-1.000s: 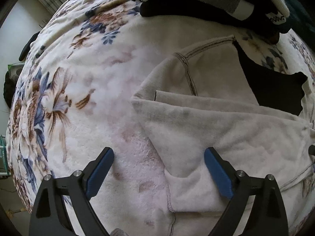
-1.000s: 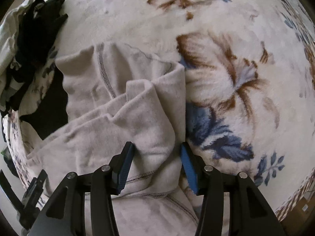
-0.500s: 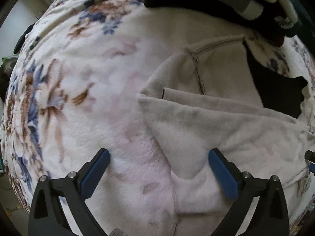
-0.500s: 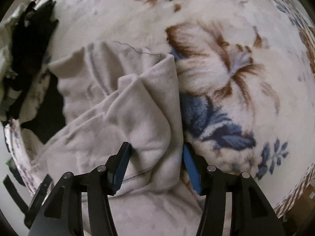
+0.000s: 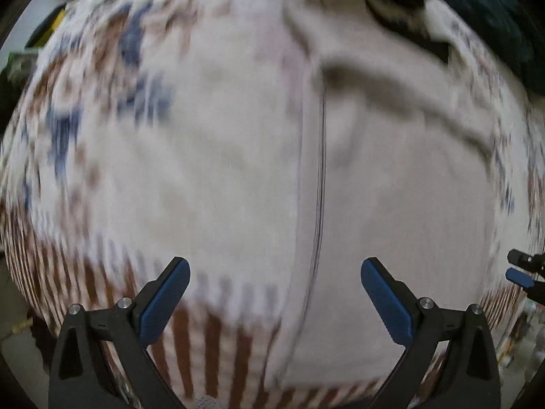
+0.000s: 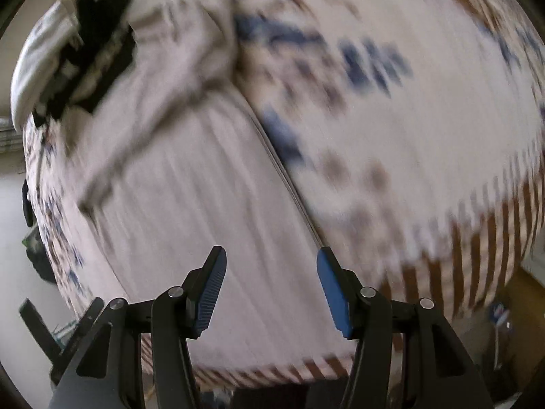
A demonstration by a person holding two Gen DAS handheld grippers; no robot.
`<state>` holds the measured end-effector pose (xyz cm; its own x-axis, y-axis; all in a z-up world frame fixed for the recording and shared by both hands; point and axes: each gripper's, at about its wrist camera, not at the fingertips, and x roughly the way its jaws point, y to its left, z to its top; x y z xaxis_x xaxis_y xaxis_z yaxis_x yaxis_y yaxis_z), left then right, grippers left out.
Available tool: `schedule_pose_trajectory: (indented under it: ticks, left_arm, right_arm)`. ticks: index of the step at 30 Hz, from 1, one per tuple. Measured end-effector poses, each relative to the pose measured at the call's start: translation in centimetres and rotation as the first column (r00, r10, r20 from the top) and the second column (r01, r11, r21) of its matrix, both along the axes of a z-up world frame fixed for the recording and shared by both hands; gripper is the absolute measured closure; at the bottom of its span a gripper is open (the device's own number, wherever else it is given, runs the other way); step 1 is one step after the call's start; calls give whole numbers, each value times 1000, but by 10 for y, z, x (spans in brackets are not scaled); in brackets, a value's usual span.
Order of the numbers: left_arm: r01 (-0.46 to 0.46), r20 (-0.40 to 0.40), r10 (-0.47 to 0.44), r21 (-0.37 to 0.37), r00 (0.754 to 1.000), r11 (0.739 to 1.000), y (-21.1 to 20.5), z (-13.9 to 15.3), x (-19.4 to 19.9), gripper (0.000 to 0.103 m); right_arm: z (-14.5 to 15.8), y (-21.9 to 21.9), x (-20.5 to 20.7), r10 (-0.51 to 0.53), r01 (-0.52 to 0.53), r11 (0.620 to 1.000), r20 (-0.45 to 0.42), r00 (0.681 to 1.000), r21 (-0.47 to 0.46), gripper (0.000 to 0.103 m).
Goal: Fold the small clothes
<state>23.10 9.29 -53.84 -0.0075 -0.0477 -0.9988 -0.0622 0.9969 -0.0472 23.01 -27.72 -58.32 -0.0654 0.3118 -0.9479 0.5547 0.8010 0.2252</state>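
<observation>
Both tongs, the left gripper (image 5: 274,301) spread wide and the right gripper (image 6: 269,291) half spread and empty, have been drawn back off the pale garment (image 5: 391,204), left lying on the floral blanket (image 5: 143,156), suggesting one fold is finished.

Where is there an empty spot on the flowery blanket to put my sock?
Bare flowery blanket lies left of the pale garment, down to its striped border. The far edge is crowded: a pile of dark and white clothes sits there.
</observation>
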Motion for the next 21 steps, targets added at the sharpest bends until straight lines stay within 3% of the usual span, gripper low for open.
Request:
schedule_pose_trajectory:
  ticks: [7, 11, 14, 16, 18, 20, 21]
  left_arm:
    - [9, -94, -7, 17, 996, 1000, -11, -42, -77, 1]
    - [-1, -126, 4, 25, 992, 1000, -19, -57, -99, 1]
    - [-58, -133, 54, -27, 990, 998, -26, -61, -112, 7]
    - [-80, -121, 71, -68, 990, 994, -30, -62, -116, 28]
    - [-81, -91, 73, -90, 993, 993, -45, -58, -120, 74]
    - [-65, -63, 58, -109, 996, 992, -54, -49, -126, 94]
    - [-57, -46, 53, -107, 998, 993, -60, -45, -119, 97]
  right_arm:
    - [-53, -6, -100, 7, -2, 999, -128, 992, 41, 45]
    - [-76, -8, -130, -14, 26, 996, -141, 990, 89, 45]
    - [-89, -10, -135, -58, 78, 987, -143, 988, 138, 45]
    - [-90, -13, -145, -71, 91, 983, -130, 989, 157, 48]
    - [-88, -14, -146, -83, 98, 982, -99, 992, 163, 64]
    - [-84, -21, -149, -83, 97, 980, -89, 993, 174, 83]
    - [-80, -27, -150, -81, 95, 981, -83, 993, 170, 91]
